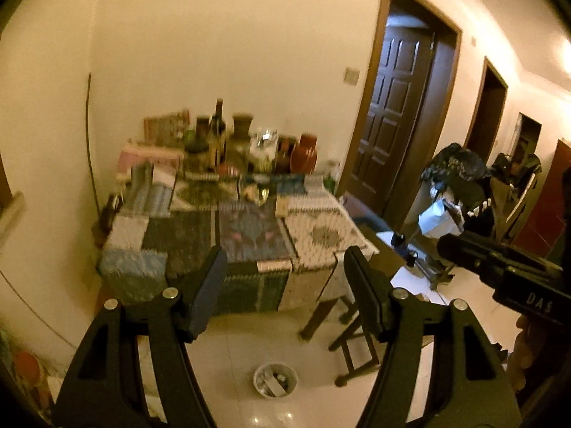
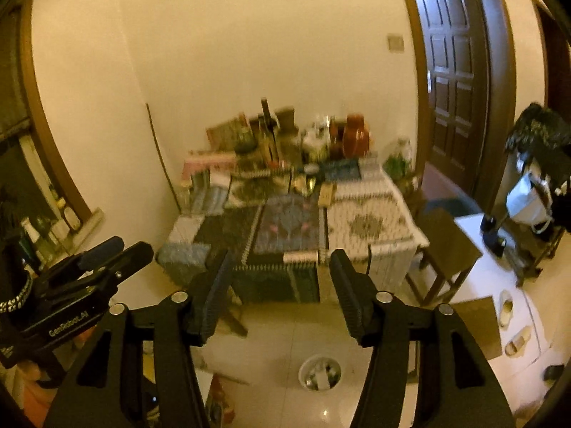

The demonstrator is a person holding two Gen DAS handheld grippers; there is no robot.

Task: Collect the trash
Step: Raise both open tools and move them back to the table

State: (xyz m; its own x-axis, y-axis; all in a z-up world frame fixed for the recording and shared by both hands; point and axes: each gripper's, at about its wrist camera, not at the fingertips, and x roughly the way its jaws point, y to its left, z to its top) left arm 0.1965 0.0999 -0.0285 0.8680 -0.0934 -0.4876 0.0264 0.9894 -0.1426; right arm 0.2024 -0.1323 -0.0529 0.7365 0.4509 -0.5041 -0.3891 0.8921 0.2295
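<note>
L gripper (image 1: 285, 278): jaws stood wide apart, nothing between them; hung high above floor, aimed at table edge.
R gripper (image 2: 278, 281): jaws also wide apart, empty; same height, aimed slightly right of its partner.
Trash bin (image 1: 275, 380): small round white bin on the floor, just in front of table, below both grippers; held pale scraps, too blurred to name. Seen again in right wrist view (image 2: 320, 373).
Trash to collect: couldn't tell which items counted; table clutter was blurred, no loose litter clearly visible on floor.
Table (image 1: 228, 235): covered w/ patchwork cloth, woven-looking, soft, overhanging front edge.
Clutter at back (image 1: 228, 142): bottles, jars, brown rounded pot; prob. glass & ceramic, hard, smooth, tall and tippy.
Stool (image 1: 351, 342): dark folding frame, thin legs, beside table's right corner, near bin.
Floor (image 1: 321, 403): glossy pale tile, glare spots.
Risk 1: reaching over table could've knocked a bottle, since they stood packed close; glass on tile would break.
Risk 2: a finger could've snagged the cloth overhang & dragged everything.
Risk 3: bin looked light; a nudge from a gripper might tip or slide it on slick tile.
Risk 4: motion blur + dim warm light meant wrong item might get picked.
Risk 5: both grippers were close together; could've clashed going for same thing.
</note>
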